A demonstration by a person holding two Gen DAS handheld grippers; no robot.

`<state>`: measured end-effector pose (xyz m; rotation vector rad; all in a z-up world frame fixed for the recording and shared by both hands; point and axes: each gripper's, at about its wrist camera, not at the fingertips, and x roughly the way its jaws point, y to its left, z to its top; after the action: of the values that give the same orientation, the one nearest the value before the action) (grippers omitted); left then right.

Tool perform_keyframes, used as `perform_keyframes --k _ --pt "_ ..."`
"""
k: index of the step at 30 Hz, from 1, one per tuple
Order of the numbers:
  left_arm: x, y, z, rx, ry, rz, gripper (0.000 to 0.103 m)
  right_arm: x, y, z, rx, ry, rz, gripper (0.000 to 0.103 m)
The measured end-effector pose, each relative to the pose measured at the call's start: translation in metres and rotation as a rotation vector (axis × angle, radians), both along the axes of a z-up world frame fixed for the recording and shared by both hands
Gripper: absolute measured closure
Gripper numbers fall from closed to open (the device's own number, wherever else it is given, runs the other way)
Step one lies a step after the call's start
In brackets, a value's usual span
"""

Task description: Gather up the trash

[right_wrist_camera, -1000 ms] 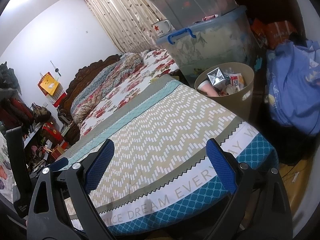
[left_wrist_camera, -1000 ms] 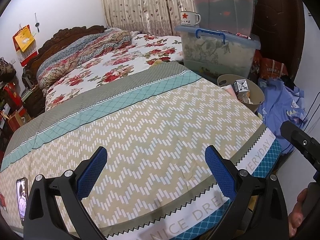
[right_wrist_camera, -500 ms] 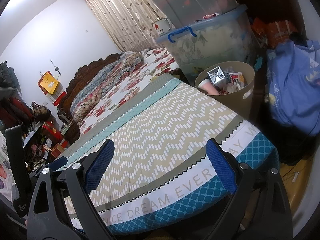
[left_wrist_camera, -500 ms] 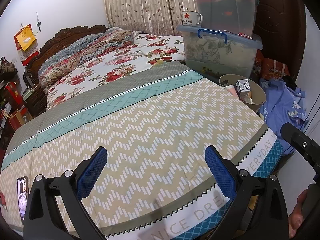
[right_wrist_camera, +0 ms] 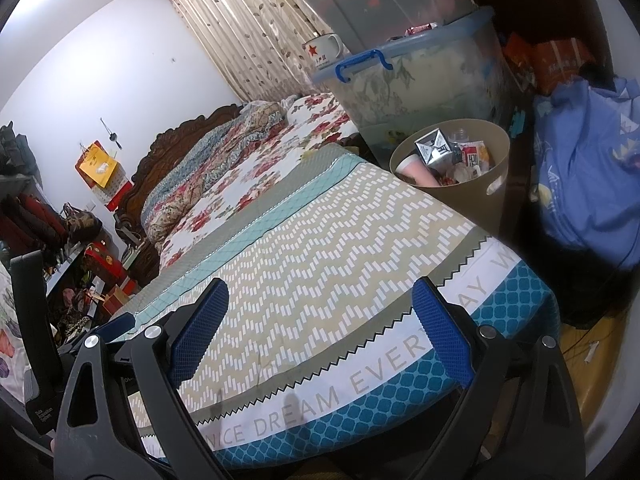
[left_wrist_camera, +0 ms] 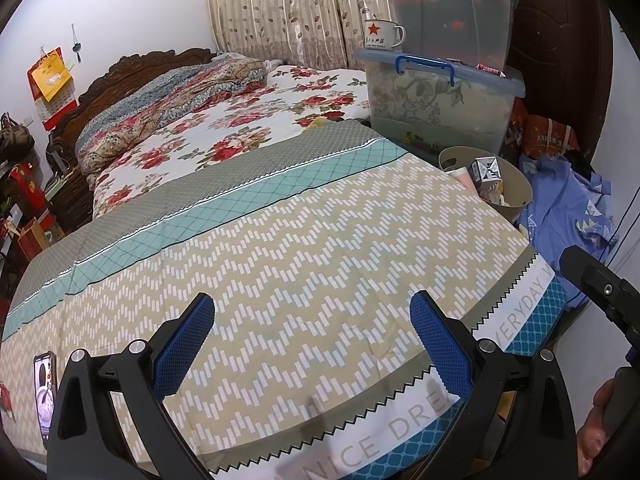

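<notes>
Fingers spread, empty; trash bin holding cartons, wrappers.

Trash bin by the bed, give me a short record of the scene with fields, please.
bin: tan trash bin on the floor beside the bed
contents: carton, cup and wrappers, nearly full
behind bin: stacked storage boxes, mug on the lower one
left tool: open, holding nothing
right tool: open, holding nothing
on bed: phone

A round tan plastic wastebasket stands beside the right edge of the zigzag-patterned bedspread, in front of two stacked clear storage bins; a crumpled silver carton lies in it, and a smartphone lies on the bedspread's near left.
</notes>
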<state>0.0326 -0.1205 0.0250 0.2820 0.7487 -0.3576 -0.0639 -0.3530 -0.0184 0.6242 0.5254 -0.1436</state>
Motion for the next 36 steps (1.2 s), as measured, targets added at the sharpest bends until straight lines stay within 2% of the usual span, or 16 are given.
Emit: perform_keyframes --k 36 --pt "0.0019 0.004 -0.0046 0.002 0.005 -0.005 0.009 0.0027 -0.0007 -0.0028 0.001 0.006 0.003 0.011"
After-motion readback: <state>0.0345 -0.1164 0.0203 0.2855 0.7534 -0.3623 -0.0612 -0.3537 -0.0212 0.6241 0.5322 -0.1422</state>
